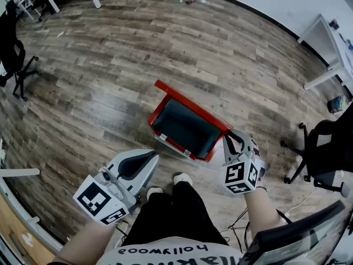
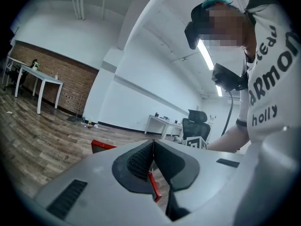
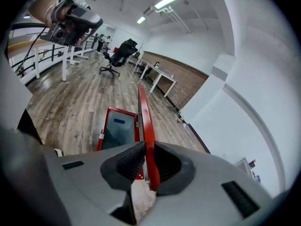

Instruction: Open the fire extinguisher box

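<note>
The red fire extinguisher box (image 1: 185, 128) lies on the wood floor in front of my feet, its dark inside facing up. Its red door (image 1: 193, 106) stands up on edge along the far right side. My right gripper (image 1: 234, 139) is at the door's near corner. In the right gripper view, the red door edge (image 3: 142, 112) runs straight between the pads and the right gripper (image 3: 146, 166) is shut on it, with the box (image 3: 117, 131) below to the left. My left gripper (image 1: 146, 158) hovers left of the box; in its own view the left gripper (image 2: 153, 147) has its pads meeting with nothing between them.
Black office chairs stand at the left (image 1: 14, 51) and at the right (image 1: 325, 148). White tables (image 1: 325, 48) line the room's edges. A dark monitor (image 1: 298, 239) and cables (image 1: 237, 220) are near my right side. My shoes (image 1: 182, 178) touch the floor just short of the box.
</note>
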`<state>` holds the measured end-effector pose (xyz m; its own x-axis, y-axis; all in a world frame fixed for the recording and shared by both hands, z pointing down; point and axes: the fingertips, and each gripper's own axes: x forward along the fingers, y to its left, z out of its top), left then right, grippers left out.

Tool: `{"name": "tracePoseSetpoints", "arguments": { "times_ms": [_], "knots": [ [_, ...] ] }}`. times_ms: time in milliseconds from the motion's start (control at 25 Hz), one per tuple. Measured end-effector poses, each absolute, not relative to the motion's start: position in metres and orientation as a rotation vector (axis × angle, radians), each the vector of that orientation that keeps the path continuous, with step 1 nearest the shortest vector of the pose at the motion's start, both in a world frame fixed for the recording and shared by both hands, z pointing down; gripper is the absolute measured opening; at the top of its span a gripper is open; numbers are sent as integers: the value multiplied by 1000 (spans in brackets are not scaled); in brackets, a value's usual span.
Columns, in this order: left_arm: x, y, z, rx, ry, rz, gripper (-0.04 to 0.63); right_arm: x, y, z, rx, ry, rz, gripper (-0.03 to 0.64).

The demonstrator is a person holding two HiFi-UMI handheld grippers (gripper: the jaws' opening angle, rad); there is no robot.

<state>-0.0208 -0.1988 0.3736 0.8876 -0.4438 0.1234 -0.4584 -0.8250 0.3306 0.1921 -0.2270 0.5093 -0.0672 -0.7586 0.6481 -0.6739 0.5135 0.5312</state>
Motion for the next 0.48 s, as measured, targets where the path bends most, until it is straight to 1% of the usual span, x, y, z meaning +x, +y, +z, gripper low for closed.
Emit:
{"name": "tracePoseSetpoints", "arguments": {
  "times_ms": [240,480],
  "knots": [
    [10,-207,357,2701,-706,47,5,209,-243,502,1136,-1821,-94,60],
    [27,-216,347,2705,-747,39,6,231,-267,498,1137,-1864,-9,60]
  ]
}}
